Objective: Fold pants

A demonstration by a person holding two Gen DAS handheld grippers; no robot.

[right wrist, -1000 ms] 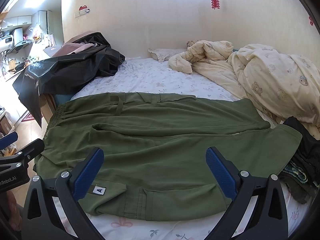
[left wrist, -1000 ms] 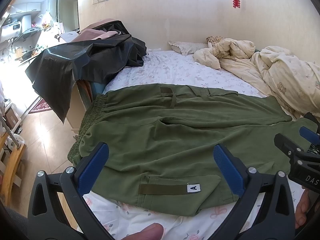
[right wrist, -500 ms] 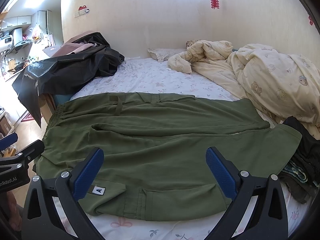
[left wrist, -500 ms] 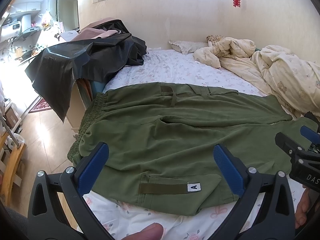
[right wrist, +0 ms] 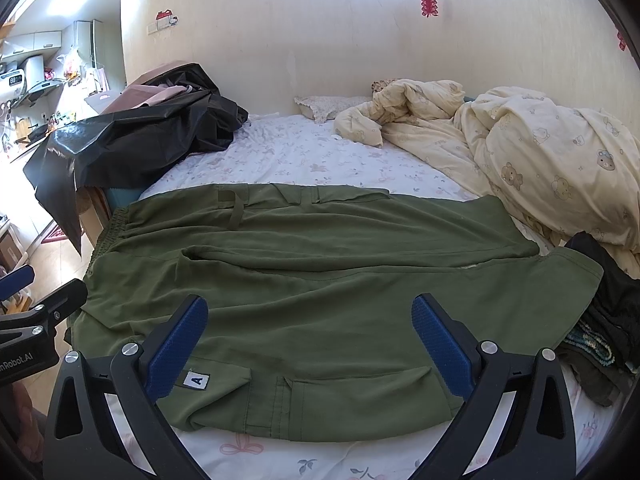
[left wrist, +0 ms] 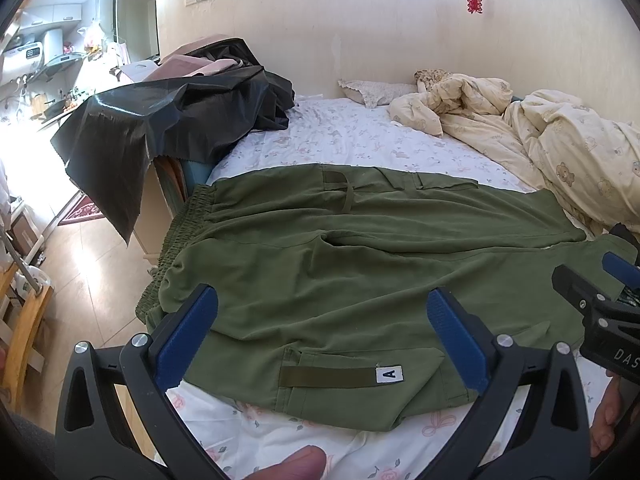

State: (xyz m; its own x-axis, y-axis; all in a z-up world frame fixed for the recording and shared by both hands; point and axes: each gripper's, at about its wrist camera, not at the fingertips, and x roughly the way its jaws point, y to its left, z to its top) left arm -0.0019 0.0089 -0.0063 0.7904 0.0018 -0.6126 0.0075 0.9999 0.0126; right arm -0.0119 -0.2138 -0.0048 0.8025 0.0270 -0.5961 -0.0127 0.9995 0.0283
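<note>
Olive green pants [left wrist: 320, 264] [right wrist: 320, 280] lie spread flat across the bed, elastic waistband to the left, legs running to the right. A cargo pocket with a white "A" tag [left wrist: 389, 373] [right wrist: 197, 380] faces the near edge. My left gripper [left wrist: 322, 332] hovers open above the near edge of the pants, toward the waist side, nothing between its blue pads. Further right along the same edge my right gripper [right wrist: 310, 334] is open too and holds nothing. Each gripper shows at the edge of the other's view.
A black plastic sheet [left wrist: 168, 120] drapes over a pile at the bed's left side. A cream duvet [right wrist: 540, 160] is bunched at the right and back. Dark clothes [right wrist: 608, 320] lie by the leg ends. The floral sheet [left wrist: 360, 140] is bare behind the pants.
</note>
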